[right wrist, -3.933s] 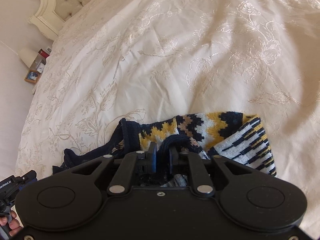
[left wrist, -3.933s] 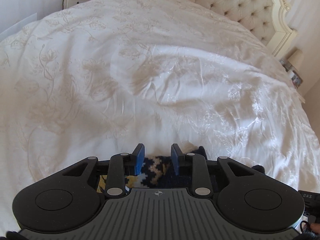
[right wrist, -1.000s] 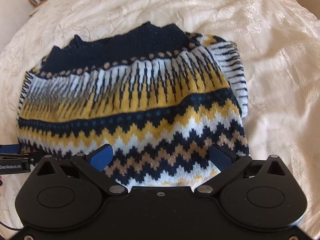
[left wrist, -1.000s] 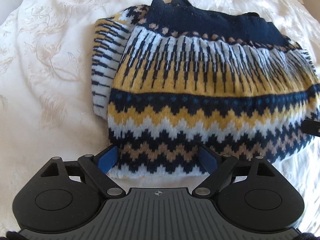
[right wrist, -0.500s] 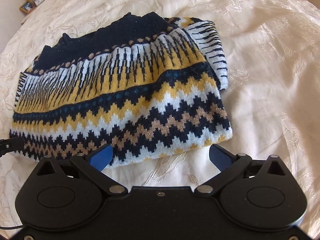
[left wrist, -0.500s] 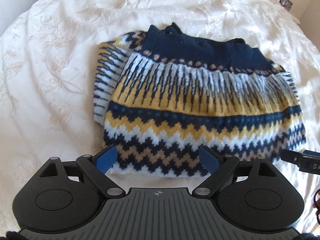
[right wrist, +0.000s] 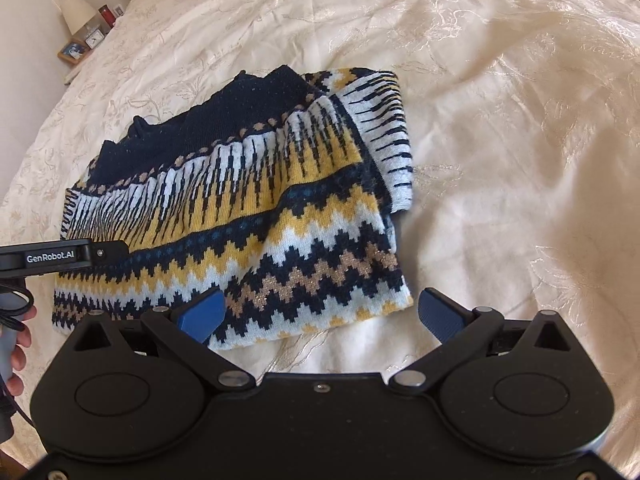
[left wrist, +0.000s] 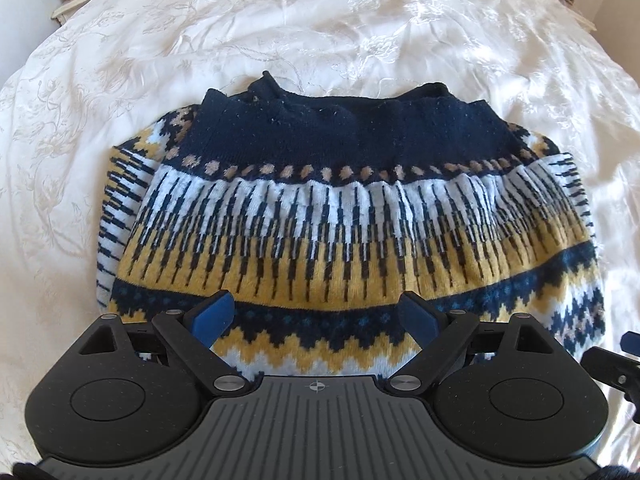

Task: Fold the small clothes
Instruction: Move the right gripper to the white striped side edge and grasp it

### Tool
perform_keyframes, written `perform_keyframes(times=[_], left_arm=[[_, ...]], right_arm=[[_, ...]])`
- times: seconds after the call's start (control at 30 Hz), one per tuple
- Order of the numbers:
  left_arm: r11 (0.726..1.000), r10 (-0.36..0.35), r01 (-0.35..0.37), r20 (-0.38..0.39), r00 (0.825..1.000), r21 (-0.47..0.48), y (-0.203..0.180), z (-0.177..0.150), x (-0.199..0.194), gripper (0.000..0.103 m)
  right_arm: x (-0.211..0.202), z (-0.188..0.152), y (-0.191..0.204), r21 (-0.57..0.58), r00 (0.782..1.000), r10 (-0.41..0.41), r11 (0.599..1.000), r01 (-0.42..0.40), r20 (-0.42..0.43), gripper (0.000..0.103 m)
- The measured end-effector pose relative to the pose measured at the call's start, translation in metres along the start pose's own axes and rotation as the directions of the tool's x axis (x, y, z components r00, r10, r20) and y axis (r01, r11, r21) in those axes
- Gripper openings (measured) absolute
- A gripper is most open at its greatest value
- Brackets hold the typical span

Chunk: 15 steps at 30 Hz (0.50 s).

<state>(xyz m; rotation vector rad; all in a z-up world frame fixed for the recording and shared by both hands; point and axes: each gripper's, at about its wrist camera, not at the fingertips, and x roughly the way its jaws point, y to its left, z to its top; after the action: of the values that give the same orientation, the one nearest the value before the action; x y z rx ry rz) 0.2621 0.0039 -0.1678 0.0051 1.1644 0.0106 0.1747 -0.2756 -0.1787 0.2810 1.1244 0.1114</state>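
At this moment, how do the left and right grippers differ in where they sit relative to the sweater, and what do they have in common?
The left gripper has sweater knit filling the whole gap between its fingers, while the right gripper has only the sweater's corner there, with bare bedspread by its right finger. The left gripper faces the sweater squarely; the right gripper sees it at a slant. Both are open, with blue pads, and neither grips the sweater.

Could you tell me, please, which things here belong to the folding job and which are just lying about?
Part of the job:
- patterned knit sweater, lying folded on the bedspread
- left gripper, open
- right gripper, open

Just lying about:
- framed photo
- small clock
- lamp
- red candle jar
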Motion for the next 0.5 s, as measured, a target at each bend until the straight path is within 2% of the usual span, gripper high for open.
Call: perform_keyframes(times=[0.23, 0.4, 0.5], left_arm=[[0.998, 0.062, -0.061, -0.078, 0.995, 0.003, -0.012, 0.008, 0.035, 0.09], [0.997, 0.081, -0.081, -0.117, 0.99, 0.004, -0.012, 0.01, 0.052, 0.103], [0.998, 0.066, -0.068, -0.13, 0.989, -0.014, -0.006, 0.009, 0.057, 0.103]], right_arm=[[0.004, 0.016, -0.03, 0.025, 0.998, 0.065, 0.998, -0.065, -0.011, 0.102], [0.011, 0.034, -0.048, 0.029, 0.989, 0.148, 0.989, -0.147, -0.015, 0.102], [0.025, 0.044, -0.056, 0.044, 0.98, 0.196, 0.98, -0.194, -0.044, 0.102]])
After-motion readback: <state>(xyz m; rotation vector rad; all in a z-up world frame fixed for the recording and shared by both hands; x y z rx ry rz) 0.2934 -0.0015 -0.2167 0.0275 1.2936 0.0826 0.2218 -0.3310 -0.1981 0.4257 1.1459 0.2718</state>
